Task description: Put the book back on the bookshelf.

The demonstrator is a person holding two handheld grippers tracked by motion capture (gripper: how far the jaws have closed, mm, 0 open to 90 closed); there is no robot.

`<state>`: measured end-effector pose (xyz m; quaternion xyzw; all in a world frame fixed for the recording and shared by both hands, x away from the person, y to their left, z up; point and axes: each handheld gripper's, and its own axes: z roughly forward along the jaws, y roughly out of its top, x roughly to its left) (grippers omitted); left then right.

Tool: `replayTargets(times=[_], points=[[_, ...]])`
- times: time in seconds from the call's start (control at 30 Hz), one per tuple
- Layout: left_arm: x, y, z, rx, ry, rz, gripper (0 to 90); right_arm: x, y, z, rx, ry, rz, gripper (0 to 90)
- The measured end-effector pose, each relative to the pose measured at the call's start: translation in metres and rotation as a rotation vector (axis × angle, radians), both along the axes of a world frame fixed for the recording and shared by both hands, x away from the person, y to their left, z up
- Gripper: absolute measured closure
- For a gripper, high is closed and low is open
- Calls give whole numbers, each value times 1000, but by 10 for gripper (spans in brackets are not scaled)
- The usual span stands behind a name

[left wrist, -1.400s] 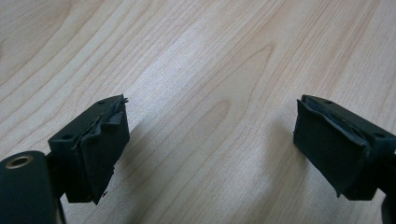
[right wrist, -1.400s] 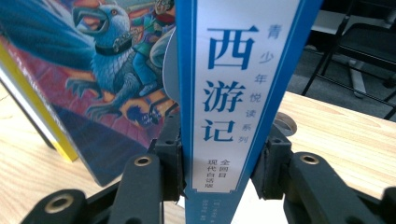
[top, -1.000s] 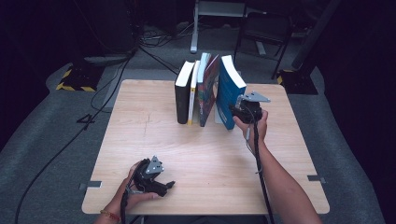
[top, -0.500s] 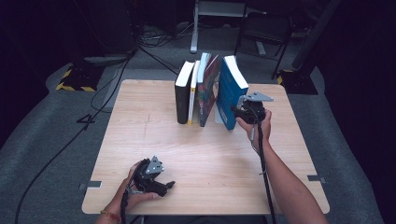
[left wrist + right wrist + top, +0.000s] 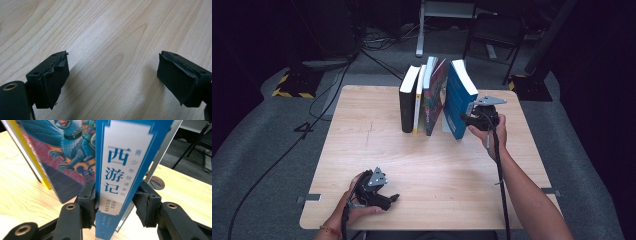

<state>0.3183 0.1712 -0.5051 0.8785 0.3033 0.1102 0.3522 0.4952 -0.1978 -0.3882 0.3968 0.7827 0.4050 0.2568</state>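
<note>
Several books stand in a row at the back of the wooden table (image 5: 362,140). The rightmost, a blue book (image 5: 458,97) with Chinese lettering on its spine (image 5: 120,170), leans left against a colourful illustrated book (image 5: 434,100) (image 5: 67,157). My right gripper (image 5: 467,119) (image 5: 116,207) reaches in level from the right and is shut on the lower spine of the blue book, one pad on each cover. My left gripper (image 5: 392,198) (image 5: 112,80) rests low over the table's front left, jaws wide open, with bare wood between them.
A black book (image 5: 407,102) and a white one with a yellow edge (image 5: 418,102) stand upright at the left of the row. A grey upright plate (image 5: 162,147) rises just behind the blue book. Cables, a chair and stands lie on the floor beyond the table.
</note>
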Motion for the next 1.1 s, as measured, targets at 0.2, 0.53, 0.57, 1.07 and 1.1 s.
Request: replayTargets(times=[0.2, 0.53, 0.57, 1.07, 1.1], points=[[0, 0, 0, 1, 2, 1, 108, -2, -4, 8, -30, 2, 40, 528], [2, -2, 0, 5, 1, -5, 99, -16, -13, 23, -58, -7, 90, 483], [2, -2, 0, 5, 1, -5, 99, -16, -14, 24, -62, -7, 90, 477], [2, -2, 0, 4, 3, 2, 99, -25, -23, 27, -117, -2, 143, 378], [2, -2, 0, 3, 2, 1, 99, -27, -24, 27, -120, -6, 144, 369]])
